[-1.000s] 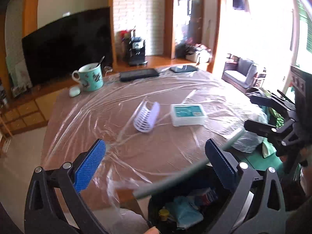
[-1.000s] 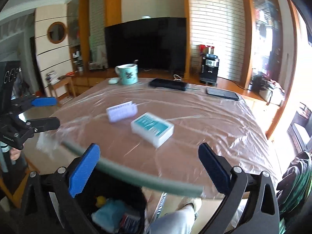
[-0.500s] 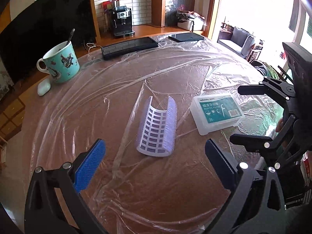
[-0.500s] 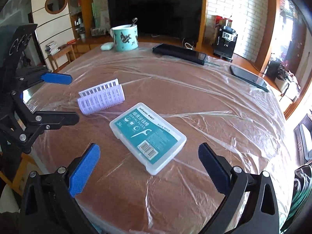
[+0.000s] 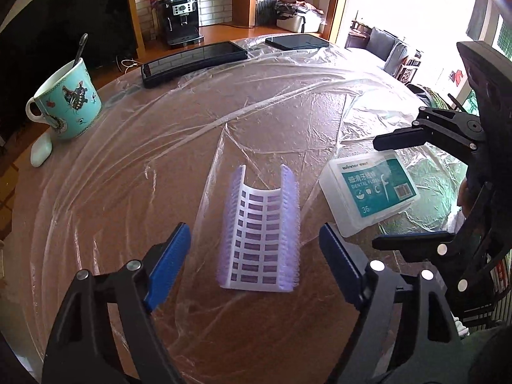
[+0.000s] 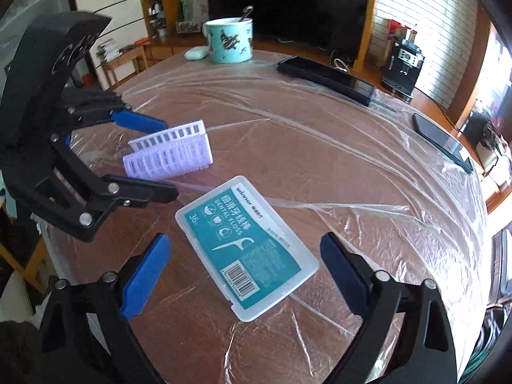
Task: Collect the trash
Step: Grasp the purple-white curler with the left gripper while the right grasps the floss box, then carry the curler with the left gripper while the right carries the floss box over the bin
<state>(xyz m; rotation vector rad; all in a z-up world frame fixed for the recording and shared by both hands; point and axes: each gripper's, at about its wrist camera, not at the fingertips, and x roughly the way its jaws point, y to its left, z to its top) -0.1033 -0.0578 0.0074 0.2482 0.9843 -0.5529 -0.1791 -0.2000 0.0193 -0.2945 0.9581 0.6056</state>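
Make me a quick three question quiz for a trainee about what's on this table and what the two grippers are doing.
1. True or false: the left gripper is shut on the lilac comb.
2. Which item lies in front of the right gripper? A) mug B) floss box C) tablet
3. Fill in: the table is covered with clear plastic ____.

Key: 1 false, its fingers are open with the comb lying in front of them; 2 B; 3 film.

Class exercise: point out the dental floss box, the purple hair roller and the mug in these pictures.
dental floss box (image 6: pixel 246 243), right wrist view, on its teal label.
purple hair roller (image 5: pixel 260 233), left wrist view, on its slotted middle.
mug (image 5: pixel 65 100), left wrist view, on its painted side.
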